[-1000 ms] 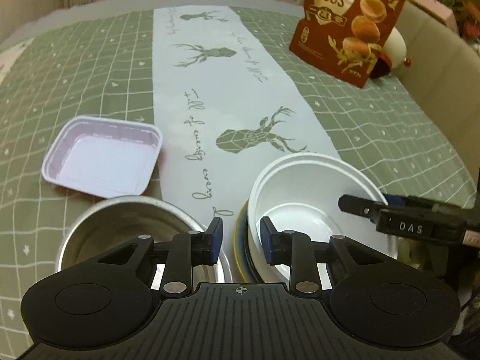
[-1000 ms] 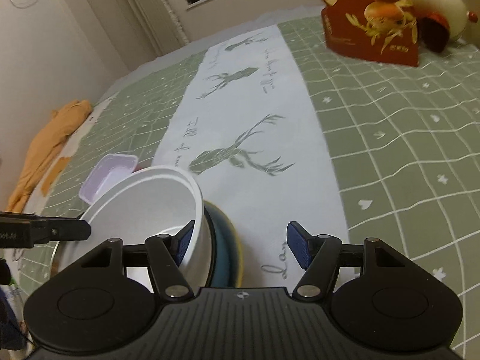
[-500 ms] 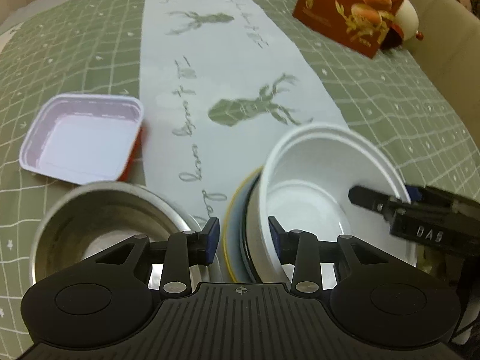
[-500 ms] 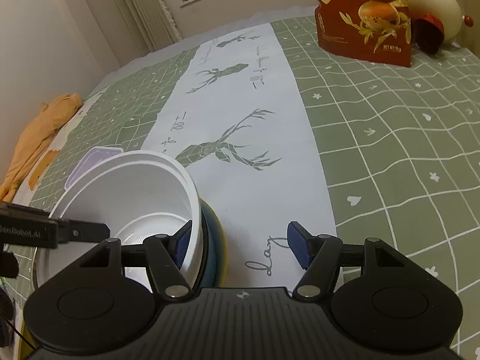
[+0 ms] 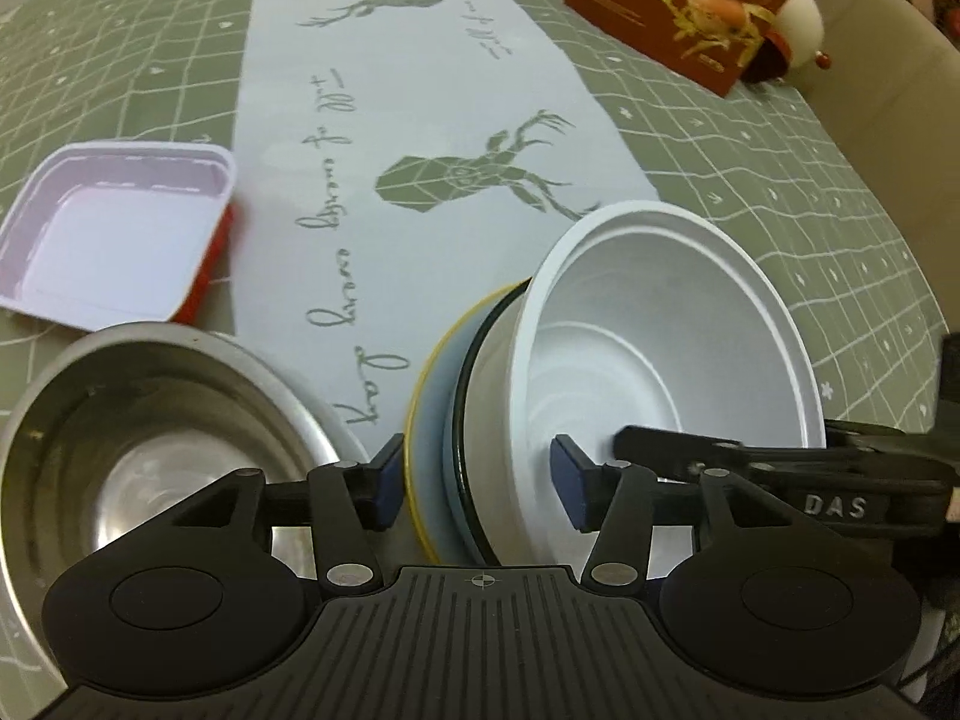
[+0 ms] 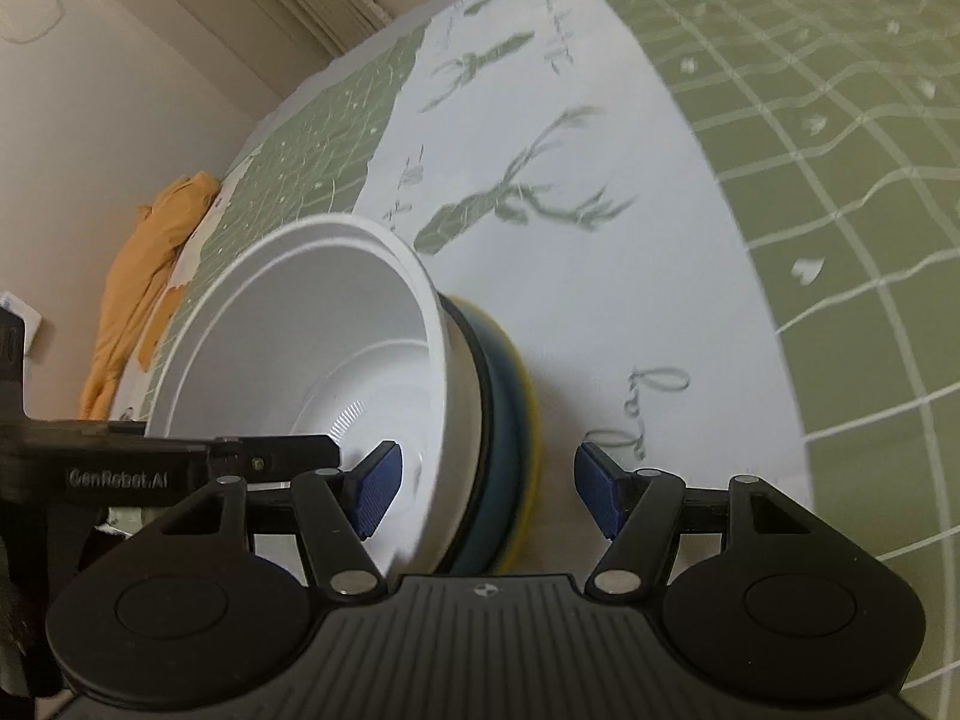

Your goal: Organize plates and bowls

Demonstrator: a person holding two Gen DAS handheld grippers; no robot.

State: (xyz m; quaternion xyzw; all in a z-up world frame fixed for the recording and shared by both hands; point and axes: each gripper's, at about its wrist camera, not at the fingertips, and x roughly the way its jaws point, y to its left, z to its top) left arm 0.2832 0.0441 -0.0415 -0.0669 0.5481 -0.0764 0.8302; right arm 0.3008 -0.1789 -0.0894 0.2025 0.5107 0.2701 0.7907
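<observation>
A white bowl [image 5: 666, 354] sits on a stack of a dark-rimmed dish, a blue plate and a yellow-rimmed plate [image 5: 423, 420]. My left gripper [image 5: 477, 489] is open and straddles the stack's left edge, one finger inside the bowl. My right gripper [image 6: 489, 495] is open and straddles the stack's right edge [image 6: 507, 420], its left finger inside the white bowl [image 6: 312, 354]. A steel bowl [image 5: 150, 462] stands left of the stack. A lilac square tray [image 5: 114, 240] lies further left.
A red quail-egg snack bag [image 5: 690, 0] stands at the far right on the green checked tablecloth [image 5: 120, 48], with a white round object [image 5: 801, 30] behind it. An orange cloth [image 6: 144, 276] lies beyond the table's left edge.
Both grippers have moved closer and lower onto the stack. The left gripper has opened wider and now straddles the stack's edge. The right view has tilted.
</observation>
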